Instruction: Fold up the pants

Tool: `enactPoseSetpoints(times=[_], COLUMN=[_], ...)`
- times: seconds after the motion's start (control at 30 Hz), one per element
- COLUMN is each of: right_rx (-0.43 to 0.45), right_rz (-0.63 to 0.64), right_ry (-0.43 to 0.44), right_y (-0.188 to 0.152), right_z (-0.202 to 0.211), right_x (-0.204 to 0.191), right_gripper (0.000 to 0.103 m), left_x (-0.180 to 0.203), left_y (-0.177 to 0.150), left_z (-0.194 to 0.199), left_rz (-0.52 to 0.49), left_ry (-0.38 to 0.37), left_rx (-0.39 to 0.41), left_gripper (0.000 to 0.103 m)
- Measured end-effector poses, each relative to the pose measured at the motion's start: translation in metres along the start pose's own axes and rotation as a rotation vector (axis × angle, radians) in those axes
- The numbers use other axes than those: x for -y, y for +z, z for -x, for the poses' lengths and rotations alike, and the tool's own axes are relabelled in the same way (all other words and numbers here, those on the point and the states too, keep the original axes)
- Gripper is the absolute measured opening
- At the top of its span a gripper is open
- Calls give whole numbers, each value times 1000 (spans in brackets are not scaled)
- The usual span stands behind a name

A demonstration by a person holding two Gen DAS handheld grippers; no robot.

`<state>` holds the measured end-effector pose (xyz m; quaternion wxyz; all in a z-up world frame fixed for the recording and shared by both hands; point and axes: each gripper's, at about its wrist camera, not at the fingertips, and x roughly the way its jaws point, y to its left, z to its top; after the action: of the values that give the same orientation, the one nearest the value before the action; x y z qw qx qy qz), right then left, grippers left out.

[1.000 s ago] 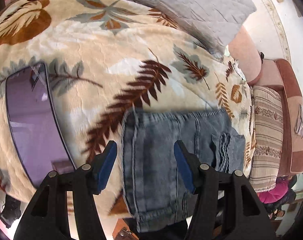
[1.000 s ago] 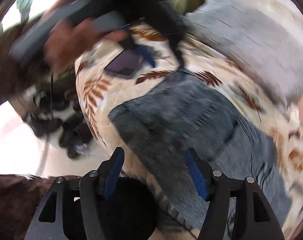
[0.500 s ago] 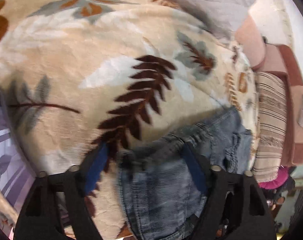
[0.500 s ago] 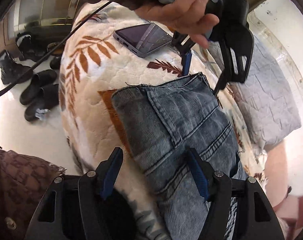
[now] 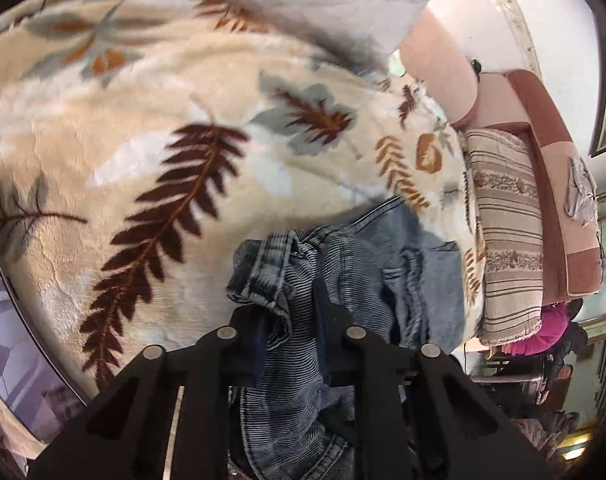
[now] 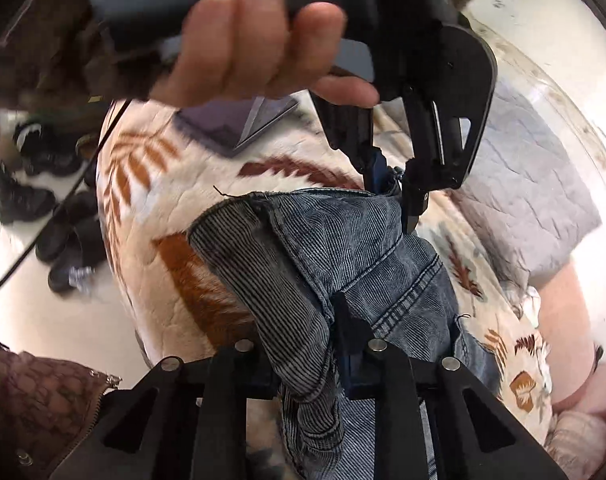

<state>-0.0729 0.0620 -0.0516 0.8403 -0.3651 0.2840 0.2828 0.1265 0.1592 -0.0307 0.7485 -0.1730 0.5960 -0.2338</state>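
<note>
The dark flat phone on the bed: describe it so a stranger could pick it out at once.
Start from the cream plush blanket with brown fern leaves that covers the bed. Near its edge, beyond the blue ribbed denim pants and just under the hand in the right wrist view, lies the dark flat phone. It is the only hard, glossy rectangle there; everything around it is soft fabric.

My left tongs [image 5: 291,320] have their blue pads buried in bunched denim, so the jeans [image 5: 367,264] hide the grip itself. The same goes for my right tongs [image 6: 311,344], whose pads vanish under the folded cloth. The phone [image 6: 239,128] lies half behind my left hand [image 6: 255,52], which is blurred. The shoes [image 6: 59,232] on the floor are smeared, and the jeans' lower part runs off the bottom edge.
</note>
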Motion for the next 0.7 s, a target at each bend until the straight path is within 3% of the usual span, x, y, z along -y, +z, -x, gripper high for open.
enactPoseSetpoints(times=[0.23,0.7], right_rx=[47,96], right_rz=[-129,-303], right_ry=[20,48], right_y=[-5,-25], right_z=[23,53], right_x=[30,74], right_gripper=[20,20], left_x=[23,81], left_y=[5,14], left_z=[9,9], left_rz=[9,-44], left_ry=[55,92], left_rx=[24,45], left_gripper=[16,16])
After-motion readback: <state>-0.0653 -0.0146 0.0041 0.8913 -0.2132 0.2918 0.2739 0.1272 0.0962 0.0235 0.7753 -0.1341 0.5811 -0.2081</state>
